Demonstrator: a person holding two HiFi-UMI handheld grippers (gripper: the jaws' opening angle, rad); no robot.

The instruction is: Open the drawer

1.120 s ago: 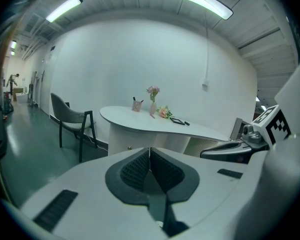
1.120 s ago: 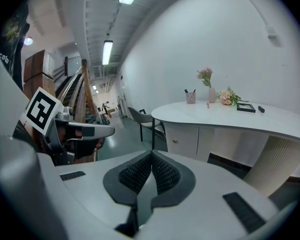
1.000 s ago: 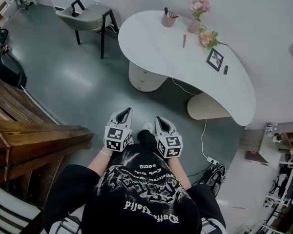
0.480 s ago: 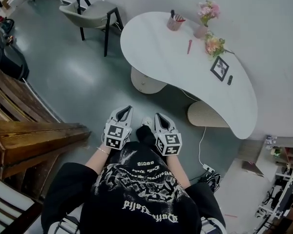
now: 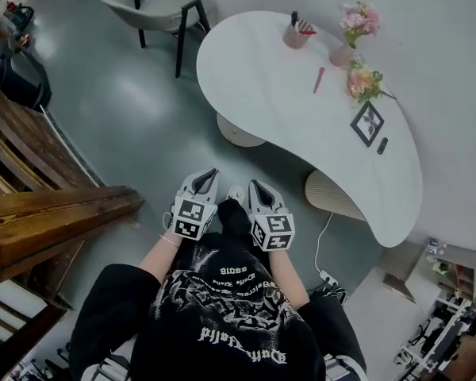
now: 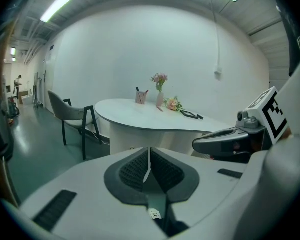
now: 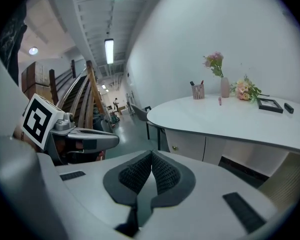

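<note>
1. Tool state. The left tool (image 5: 209, 174) and the right tool (image 5: 254, 183) are held side by side, close in front of the person's torso, above the grey floor (image 5: 135, 125). Both point forward and slightly down, toward the worktop (image 5: 262, 70). In the left gripper view the two ribbed pads (image 6: 136, 170) meet along a thin line, so the jaws are fully together and nothing is between them. In the right gripper view the pads (image 7: 166, 174) also meet at the tip, and that tool is likewise closed and empty. Neither tool touches anything.

2. Task item. The drawer (image 7: 186, 145) sits in the pale rounded pedestal (image 5: 238, 131) under the near left end of the curved white worktop. Its front carries a small round knob (image 7: 175, 147) and lies flush with the pedestal, so the drawer is closed. It is well apart from both tools.

3. Surroundings. A second, ribbed pedestal (image 5: 333, 193) supports the worktop's right part. On the worktop, along its far edge, stand these items:
- a pen cup (image 5: 296, 35)
- a vase of pink flowers (image 5: 343, 52)
- a red pen (image 5: 319, 79) lying flat
- a bouquet (image 5: 363, 82)
- a picture frame (image 5: 368, 123)
- a small dark bar-shaped object (image 5: 382, 145)

A grey chair (image 5: 155, 2) with black legs stands beyond the worktop's left end. A wooden staircase (image 5: 32, 213) occupies the left side.
</note>
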